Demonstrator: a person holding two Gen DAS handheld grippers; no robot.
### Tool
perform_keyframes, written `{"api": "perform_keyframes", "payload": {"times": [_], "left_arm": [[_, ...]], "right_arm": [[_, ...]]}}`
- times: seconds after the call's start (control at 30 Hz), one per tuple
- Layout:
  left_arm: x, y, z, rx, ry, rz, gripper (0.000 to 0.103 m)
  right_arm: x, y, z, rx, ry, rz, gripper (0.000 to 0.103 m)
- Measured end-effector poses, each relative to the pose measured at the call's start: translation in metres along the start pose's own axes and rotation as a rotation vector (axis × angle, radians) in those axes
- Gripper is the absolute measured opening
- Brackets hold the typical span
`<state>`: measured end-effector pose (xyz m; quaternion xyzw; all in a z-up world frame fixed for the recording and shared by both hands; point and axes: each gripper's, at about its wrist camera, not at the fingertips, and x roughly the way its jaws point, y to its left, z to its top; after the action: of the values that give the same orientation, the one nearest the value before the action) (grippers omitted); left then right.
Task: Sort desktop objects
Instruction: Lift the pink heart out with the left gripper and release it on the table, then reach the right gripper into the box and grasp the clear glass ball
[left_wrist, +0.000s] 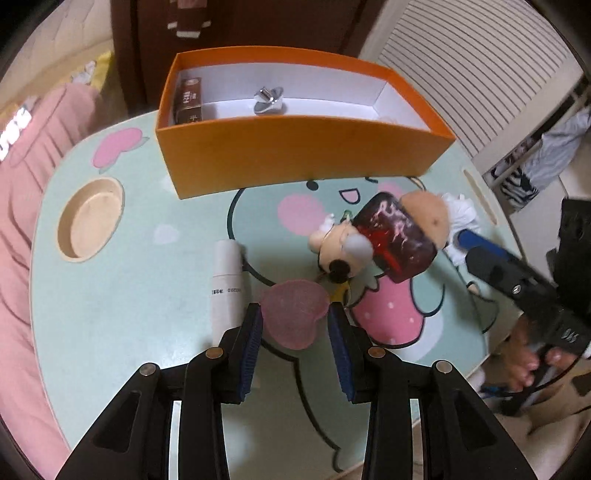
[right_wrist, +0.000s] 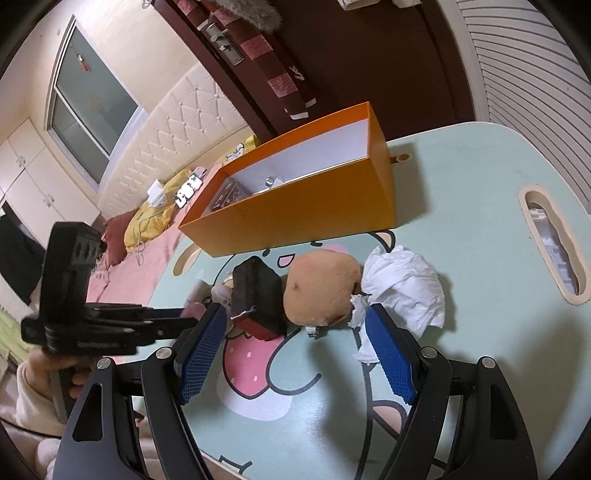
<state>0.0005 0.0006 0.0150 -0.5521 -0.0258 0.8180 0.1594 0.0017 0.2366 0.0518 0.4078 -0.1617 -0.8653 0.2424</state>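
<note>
My left gripper (left_wrist: 295, 308) hovers over the cartoon-printed table (left_wrist: 129, 314), open by a narrow gap with nothing between its blue pads. A white tube (left_wrist: 227, 284) lies just left of its left finger. Ahead sit a small doll (left_wrist: 340, 251), a dark red case (left_wrist: 395, 236), a brown plush (left_wrist: 424, 214) and crumpled white tissue (left_wrist: 461, 210). My right gripper (right_wrist: 295, 312) stands open wide just short of the dark case (right_wrist: 258, 299) and the plush (right_wrist: 321, 288), touching neither. The tissue (right_wrist: 406, 291) lies by its right finger.
An orange box (left_wrist: 295, 147) at the table's far side holds a brown packet (left_wrist: 190, 99) and a silver metal piece (left_wrist: 267, 99). A round cup recess (left_wrist: 90, 218) is at the left and a slot (right_wrist: 554, 243) at the right. Pink bedding (left_wrist: 22, 221) borders the table.
</note>
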Motion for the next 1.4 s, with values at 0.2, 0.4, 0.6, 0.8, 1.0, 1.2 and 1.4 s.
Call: {"api": "perform_keyframes", "payload": {"times": [0.2, 0.4, 0.6, 0.8, 1.0, 1.2, 1.4], "left_arm": [[-0.021, 0.009, -0.009, -0.003, -0.173, -0.083, 0.066], [-0.041, 0.050, -0.021, -0.206, -0.421, -0.172, 0.087], [-0.038, 0.081, -0.039, -0.315, -0.514, -0.249, 0.088], [-0.035, 0.075, -0.040, -0.205, -0.520, -0.072, 0.088], [-0.043, 0.079, -0.044, -0.208, -0.574, -0.099, 0.089], [-0.039, 0.089, -0.042, -0.264, -0.546, -0.135, 0.089], [-0.039, 0.089, -0.043, -0.271, -0.541, -0.144, 0.089]], "right_arm": [[-0.006, 0.009, 0.007, -0.041, -0.002, 0.008, 0.078], [-0.021, 0.030, 0.046, -0.153, -0.001, 0.042, 0.078], [0.012, 0.067, 0.122, -0.253, 0.158, 0.060, 0.078], [0.121, 0.108, 0.160, -0.323, 0.460, 0.006, 0.078], [0.204, 0.113, 0.144, -0.313, 0.657, -0.063, 0.065], [0.230, 0.126, 0.130, -0.391, 0.722, -0.111, 0.055], [0.232, 0.130, 0.126, -0.430, 0.758, -0.062, 0.032]]}}
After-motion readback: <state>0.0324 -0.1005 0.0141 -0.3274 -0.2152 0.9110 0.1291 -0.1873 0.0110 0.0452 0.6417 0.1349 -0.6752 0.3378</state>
